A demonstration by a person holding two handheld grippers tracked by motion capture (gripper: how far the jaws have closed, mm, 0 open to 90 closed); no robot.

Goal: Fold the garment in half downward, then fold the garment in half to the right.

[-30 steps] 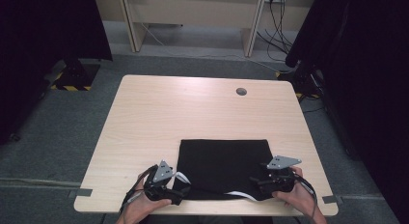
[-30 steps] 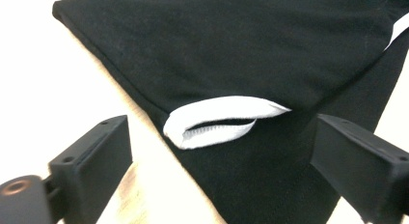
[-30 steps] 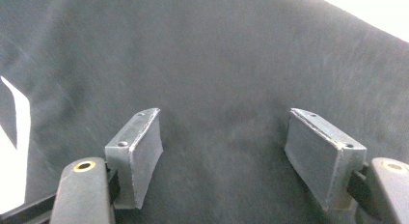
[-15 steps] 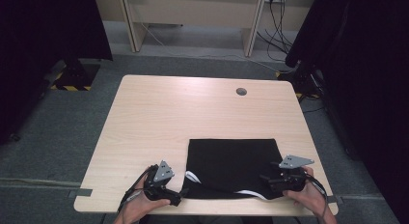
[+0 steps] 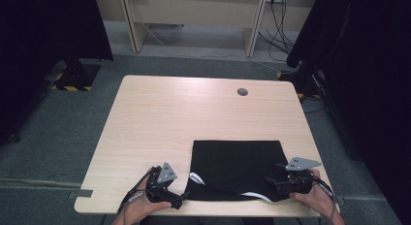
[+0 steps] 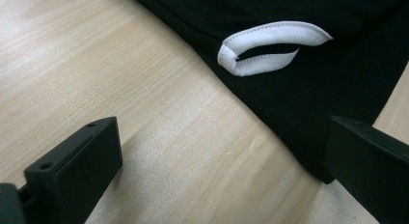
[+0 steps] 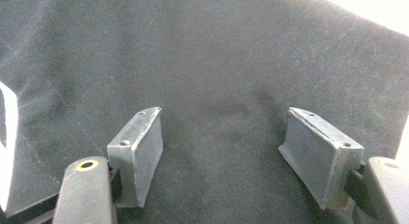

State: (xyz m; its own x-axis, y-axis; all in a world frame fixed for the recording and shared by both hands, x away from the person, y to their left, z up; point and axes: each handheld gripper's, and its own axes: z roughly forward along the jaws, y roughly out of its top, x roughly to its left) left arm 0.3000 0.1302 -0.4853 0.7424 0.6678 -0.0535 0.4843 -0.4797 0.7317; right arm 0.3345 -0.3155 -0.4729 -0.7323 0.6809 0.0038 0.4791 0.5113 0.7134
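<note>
A black folded cloth (image 5: 237,162) lies flat on the near right part of the wooden table (image 5: 184,113), with a white band (image 5: 196,178) curling out along its near edge. My left gripper (image 5: 177,201) rests beside the cloth's near left corner. Its jaws have just been opening and stand wide over bare wood (image 6: 222,132); the cloth (image 6: 308,89) and the white loop (image 6: 270,48) lie just beyond, and the corner reaches the right jaw. My right gripper (image 5: 274,182) sits over the cloth's near right part, open, its grey pads (image 7: 140,151) spread above flat black fabric (image 7: 217,50).
A round cable hole (image 5: 242,92) sits at the far side of the table. Dark curtains (image 5: 368,65) hang at both sides, and desk legs with cables (image 5: 276,11) stand behind. The table's left half and far half are bare wood.
The cloth has slid a little to the right together with my right gripper. My left gripper stayed put, and the cloth's left edge now lies just off it.
</note>
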